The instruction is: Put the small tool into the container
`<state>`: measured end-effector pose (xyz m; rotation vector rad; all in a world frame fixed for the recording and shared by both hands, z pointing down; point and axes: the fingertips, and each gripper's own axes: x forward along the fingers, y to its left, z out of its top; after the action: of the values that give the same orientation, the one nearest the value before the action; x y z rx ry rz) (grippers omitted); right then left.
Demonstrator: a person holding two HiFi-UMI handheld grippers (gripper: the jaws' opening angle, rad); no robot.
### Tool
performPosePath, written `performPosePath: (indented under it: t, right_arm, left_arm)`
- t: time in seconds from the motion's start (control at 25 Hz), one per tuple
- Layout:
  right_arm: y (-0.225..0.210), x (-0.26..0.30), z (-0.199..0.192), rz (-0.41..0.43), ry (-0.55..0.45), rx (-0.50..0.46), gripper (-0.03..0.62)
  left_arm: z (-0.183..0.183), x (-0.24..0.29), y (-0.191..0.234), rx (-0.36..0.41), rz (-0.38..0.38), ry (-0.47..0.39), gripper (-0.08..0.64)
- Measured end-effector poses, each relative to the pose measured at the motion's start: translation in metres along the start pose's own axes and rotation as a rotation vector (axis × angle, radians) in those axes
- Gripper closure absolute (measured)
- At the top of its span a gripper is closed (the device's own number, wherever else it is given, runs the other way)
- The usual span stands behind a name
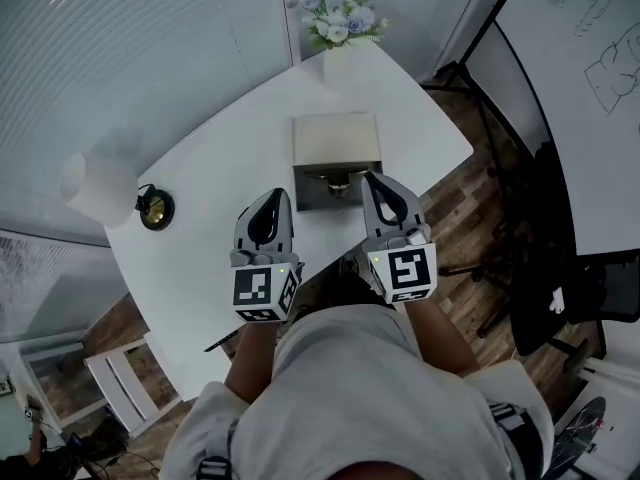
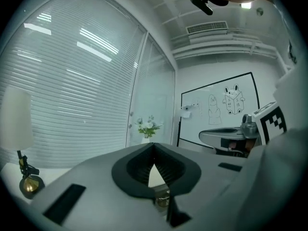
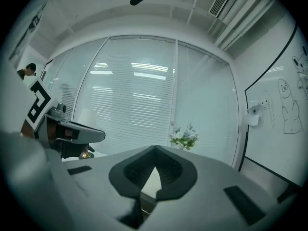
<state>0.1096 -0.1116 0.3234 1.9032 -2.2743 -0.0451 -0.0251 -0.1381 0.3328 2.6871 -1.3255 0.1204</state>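
A beige box container (image 1: pixel 335 140) stands mid-table, with a grey open part (image 1: pixel 312 192) at its near side. A small brass-coloured object (image 1: pixel 338 184) lies there; I cannot tell if it is the tool. My left gripper (image 1: pixel 274 198) hovers just left of this opening, jaws shut and empty. My right gripper (image 1: pixel 373 180) hovers just right of it, also shut with nothing held. In the left gripper view the jaw tips (image 2: pixel 154 146) meet, and the brass object (image 2: pixel 162 200) shows below them. In the right gripper view the tips (image 3: pixel 155 150) meet too.
The white table (image 1: pixel 220 168) carries a white lamp (image 1: pixel 95 183) with a brass base (image 1: pixel 155 209) at the left and a flower vase (image 1: pixel 340 26) at the far end. A whiteboard (image 1: pixel 590 88) and a dark chair (image 1: pixel 545 288) stand to the right.
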Motion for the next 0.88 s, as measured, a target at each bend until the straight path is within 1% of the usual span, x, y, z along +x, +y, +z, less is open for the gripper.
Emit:
performPosePath:
  t: [0.16, 0.32, 0.64, 0.88]
  right_arm:
    - [-0.006, -0.009, 0.025, -0.023, -0.059, -0.005, 0.568]
    - [-0.011, -0.012, 0.038, -0.041, -0.096, -0.026, 0.568]
    - [-0.022, -0.016, 0.031, -0.085, -0.072, -0.012, 0.566]
    - [-0.025, -0.019, 0.029, -0.089, -0.063, -0.015, 0.568]
  left_arm:
    - [0.024, -0.003, -0.006, 0.013, -0.016, -0.049, 0.537]
    - [0.034, -0.003, -0.010, 0.027, -0.021, -0.079, 0.537]
    - [0.035, 0.000, -0.010, 0.042, -0.023, -0.087, 0.537]
    - [0.034, 0.004, -0.021, 0.042, -0.042, -0.086, 0.537]
